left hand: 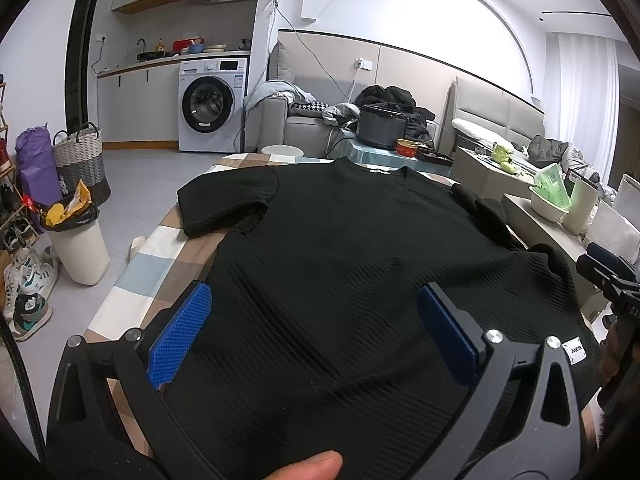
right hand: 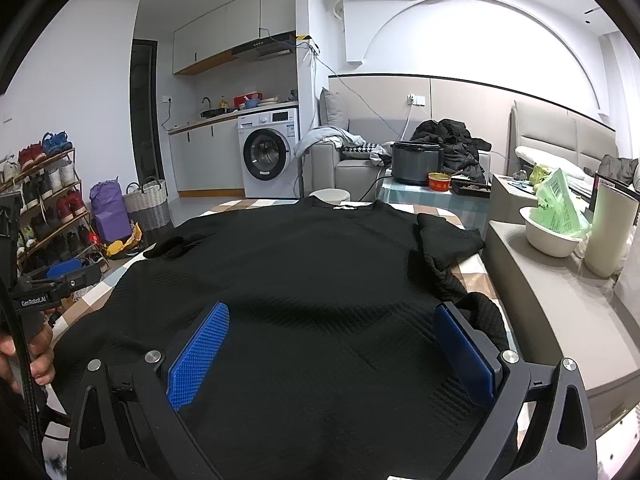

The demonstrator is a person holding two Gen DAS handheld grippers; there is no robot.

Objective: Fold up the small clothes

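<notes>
A black ribbed short-sleeved top (left hand: 328,248) (right hand: 304,280) lies spread flat on a checked tablecloth (left hand: 160,240), neck at the far end. Its left sleeve (left hand: 224,208) lies flat; the right sleeve (right hand: 444,240) is crumpled and folded over. A white label (left hand: 575,350) sits at the hem's right corner. My left gripper (left hand: 316,312) hovers open over the near left part of the hem, blue pads (left hand: 180,332) wide apart. My right gripper (right hand: 332,332) stands open over the near right part of the top. Neither holds cloth. The other gripper shows at each view's edge (left hand: 608,280) (right hand: 56,280).
Beside the table on the left stand a white bin (left hand: 80,248) and shoes. On the right is a grey cabinet with a white bowl (right hand: 550,236) and a tall cup (right hand: 610,232). Beyond the table are a cooker pot (right hand: 416,162), a sofa and a washing machine (right hand: 270,152).
</notes>
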